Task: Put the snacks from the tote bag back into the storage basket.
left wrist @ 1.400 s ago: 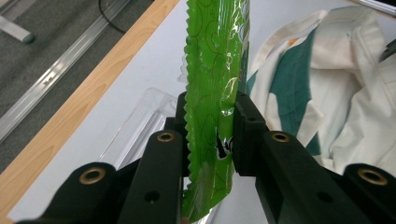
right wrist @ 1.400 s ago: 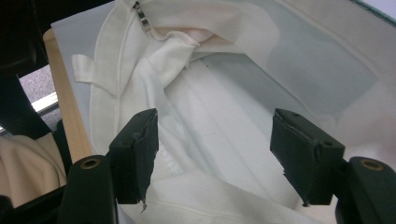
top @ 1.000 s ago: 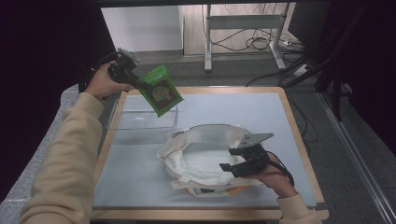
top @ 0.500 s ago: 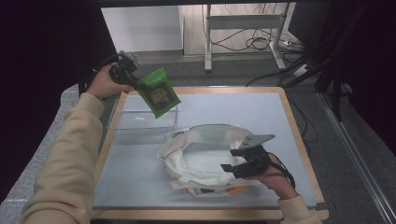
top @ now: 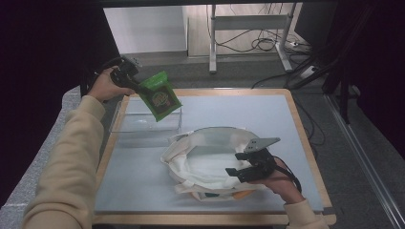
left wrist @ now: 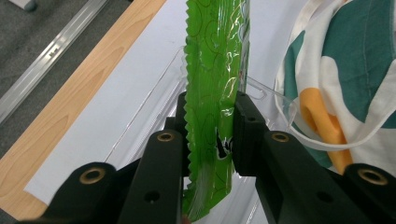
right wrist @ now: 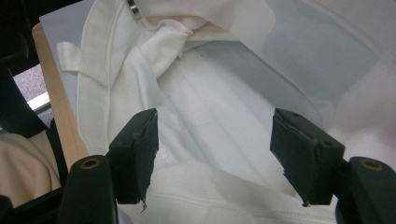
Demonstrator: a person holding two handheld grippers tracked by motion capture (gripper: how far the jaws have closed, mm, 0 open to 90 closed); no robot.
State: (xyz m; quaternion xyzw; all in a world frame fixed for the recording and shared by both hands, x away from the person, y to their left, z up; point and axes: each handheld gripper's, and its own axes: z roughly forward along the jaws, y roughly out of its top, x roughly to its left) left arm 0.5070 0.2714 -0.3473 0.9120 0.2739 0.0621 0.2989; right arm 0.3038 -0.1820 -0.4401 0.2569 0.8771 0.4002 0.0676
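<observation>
— Left gripper [top: 143, 89]: jaws clamped on green packet [top: 161, 95], pinched flat between the pads, above clear tray [top: 143, 125].
— Right gripper [top: 249, 164]: jaws wide, nothing gripped, tote bag [top: 200, 164] mouth spread just beyond.
— Step judged: carrying. Next: lowering packet into the bag mouth.

The left arm, in a cream sleeve, reaches forward along the table's left edge, its hand [top: 106, 83] wrapped round the left gripper [top: 143, 90] at the far left corner. That gripper points right and slightly down, jaws clamped on a green packet [left wrist: 212, 100] — pads pressing both faces. The right hand [top: 277, 181] sits low at the near right, its right gripper [top: 239, 164] pointing left, jaws wide apart — nothing between them.
</observation>
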